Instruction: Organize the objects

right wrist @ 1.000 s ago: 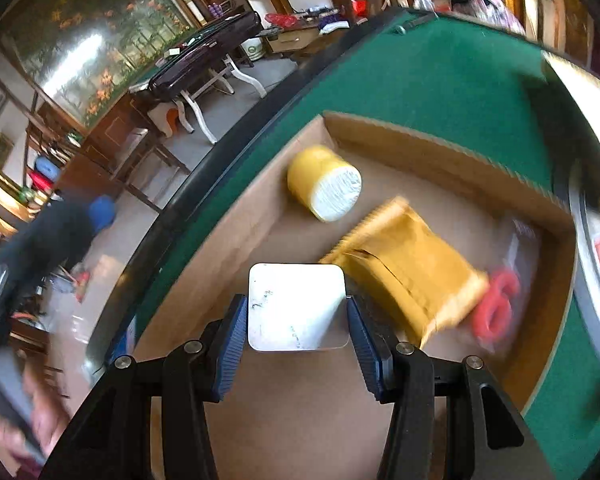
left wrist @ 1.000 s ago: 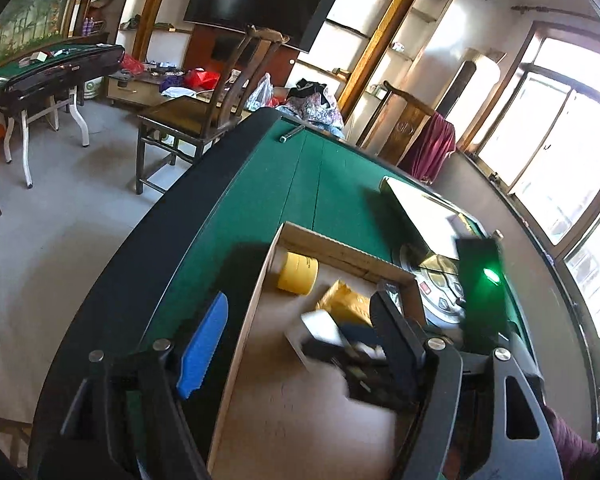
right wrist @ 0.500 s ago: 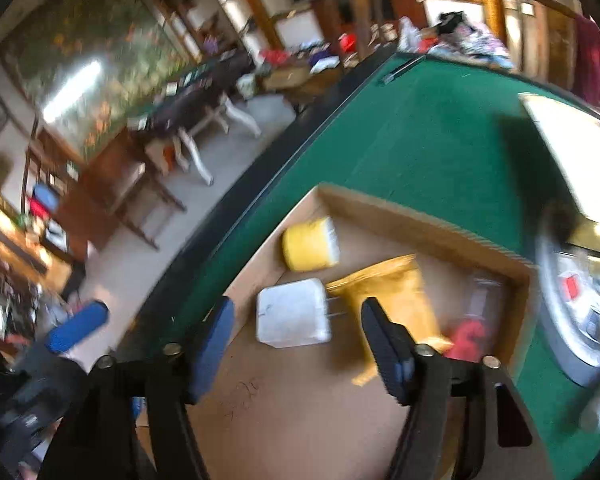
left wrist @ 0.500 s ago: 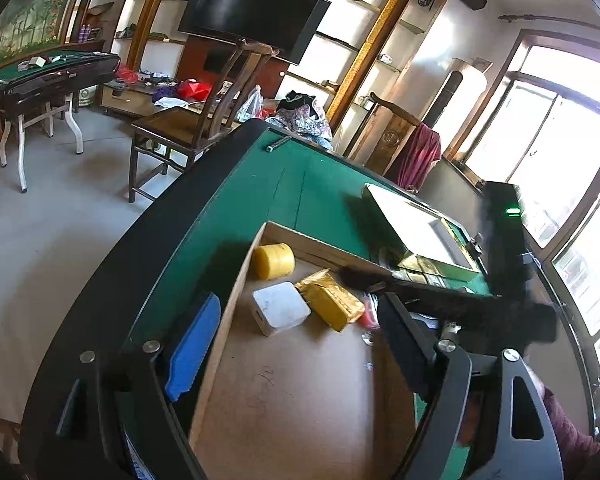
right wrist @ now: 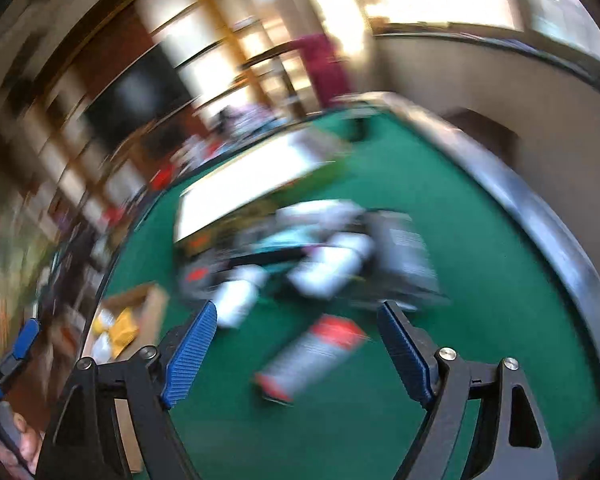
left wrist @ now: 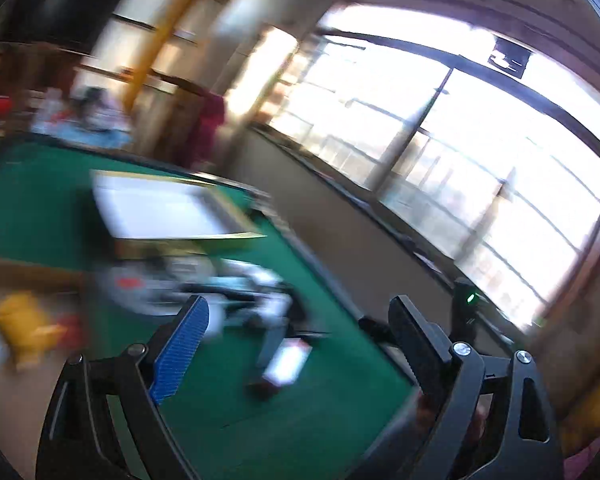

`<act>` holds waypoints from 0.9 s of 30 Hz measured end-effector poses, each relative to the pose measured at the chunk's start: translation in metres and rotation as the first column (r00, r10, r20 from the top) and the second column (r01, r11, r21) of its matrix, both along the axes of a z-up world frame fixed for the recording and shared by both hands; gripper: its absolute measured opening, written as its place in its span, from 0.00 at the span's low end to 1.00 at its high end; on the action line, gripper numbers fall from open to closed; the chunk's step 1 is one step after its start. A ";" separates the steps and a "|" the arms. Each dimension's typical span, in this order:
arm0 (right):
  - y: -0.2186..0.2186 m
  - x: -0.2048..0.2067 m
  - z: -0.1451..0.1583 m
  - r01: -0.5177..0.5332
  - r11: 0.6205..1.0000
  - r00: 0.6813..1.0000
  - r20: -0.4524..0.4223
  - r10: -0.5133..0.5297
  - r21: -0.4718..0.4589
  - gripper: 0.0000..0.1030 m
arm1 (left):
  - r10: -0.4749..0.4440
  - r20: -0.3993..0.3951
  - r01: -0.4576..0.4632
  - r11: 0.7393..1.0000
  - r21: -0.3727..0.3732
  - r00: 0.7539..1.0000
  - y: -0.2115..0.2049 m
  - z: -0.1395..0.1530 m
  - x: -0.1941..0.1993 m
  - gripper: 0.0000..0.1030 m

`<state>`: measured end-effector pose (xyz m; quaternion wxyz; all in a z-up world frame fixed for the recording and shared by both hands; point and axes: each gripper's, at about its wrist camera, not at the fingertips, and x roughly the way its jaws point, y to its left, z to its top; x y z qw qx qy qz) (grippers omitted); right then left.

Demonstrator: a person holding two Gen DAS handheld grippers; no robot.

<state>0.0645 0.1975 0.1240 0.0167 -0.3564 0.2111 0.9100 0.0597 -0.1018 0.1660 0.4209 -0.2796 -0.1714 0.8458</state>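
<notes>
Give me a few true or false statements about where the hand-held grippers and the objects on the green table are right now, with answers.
1. The right hand-held gripper grips the red and white packet. False: its jaws stand open and empty, and the packet lies on the felt.
2. The green table carries a loose pile of objects. True.
3. The left hand-held gripper is open. True.
4. The cardboard box is empty. False: yellow and white items lie in it.
</notes>
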 end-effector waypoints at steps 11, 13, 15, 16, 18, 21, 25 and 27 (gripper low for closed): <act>0.161 0.051 -0.060 0.290 0.953 0.957 0.012 -0.290 -0.088 0.87 | -0.353 0.130 0.359 0.933 -0.025 0.926 0.183 -0.036 -0.012 0.88; 0.169 0.046 -0.069 0.280 0.951 0.959 -0.001 -0.283 -0.133 0.87 | -0.377 0.131 0.386 0.921 -0.050 0.917 0.197 -0.038 -0.009 0.88; 0.174 0.043 -0.072 0.256 0.949 0.965 -0.016 -0.263 -0.183 0.87 | -0.394 0.136 0.406 0.910 -0.078 0.909 0.209 -0.043 -0.010 0.88; 0.173 0.044 -0.068 0.251 0.952 0.964 -0.045 -0.262 -0.177 0.87 | -0.404 0.151 0.419 0.903 -0.090 0.902 0.216 -0.048 -0.012 0.88; 0.167 0.045 -0.065 0.260 0.955 0.960 -0.070 -0.272 -0.142 0.87 | -0.408 0.179 0.430 0.897 -0.104 0.895 0.227 -0.056 -0.019 0.88; 0.163 0.047 -0.062 0.250 0.961 0.960 -0.095 -0.262 -0.118 0.87 | -0.396 0.219 0.425 0.899 -0.103 0.892 0.234 -0.064 -0.029 0.88; 0.157 0.046 -0.060 0.244 0.966 0.962 -0.108 -0.252 -0.081 0.87 | -0.380 0.242 0.413 0.905 -0.102 0.893 0.234 -0.070 -0.035 0.88; 0.155 0.044 -0.061 0.240 0.968 0.963 -0.105 -0.247 -0.072 0.87 | -0.375 0.243 0.408 0.907 -0.102 0.895 0.233 -0.071 -0.038 0.88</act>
